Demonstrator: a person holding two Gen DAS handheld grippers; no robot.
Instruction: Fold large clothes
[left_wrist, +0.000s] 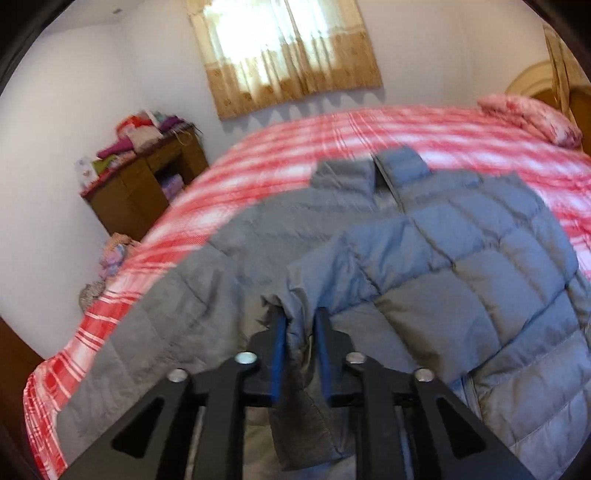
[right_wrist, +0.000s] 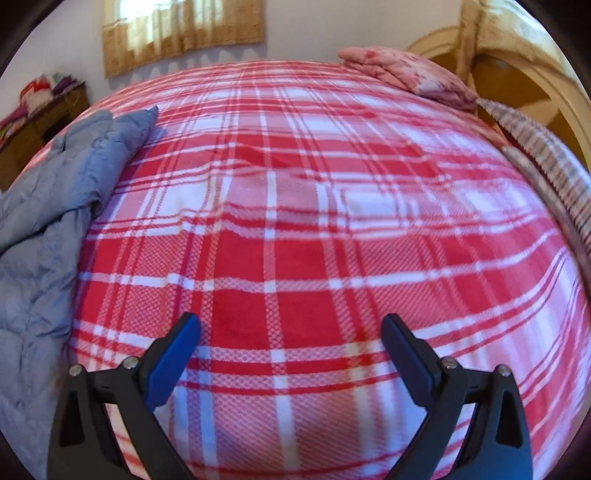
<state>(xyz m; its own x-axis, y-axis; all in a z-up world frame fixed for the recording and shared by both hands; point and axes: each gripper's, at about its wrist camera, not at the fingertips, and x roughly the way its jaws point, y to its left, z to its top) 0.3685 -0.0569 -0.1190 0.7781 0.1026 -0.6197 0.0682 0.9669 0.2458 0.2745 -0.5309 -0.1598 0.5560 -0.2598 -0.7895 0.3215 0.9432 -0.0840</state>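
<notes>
A grey-blue quilted puffer jacket lies spread on the red-and-white plaid blanket, collar toward the far side. One sleeve is drawn across the jacket's front. Its cuff sits between the blue pads of my left gripper, whose jaws stand slightly apart, and the cuff's end hangs below them. In the right wrist view the jacket lies at the left edge. My right gripper hovers wide open over bare blanket, with nothing between its fingers.
A pink pillow rests at the bed's far right by the wooden headboard. A brown cabinet piled with clothes stands by the wall left of the bed. A curtained window is behind.
</notes>
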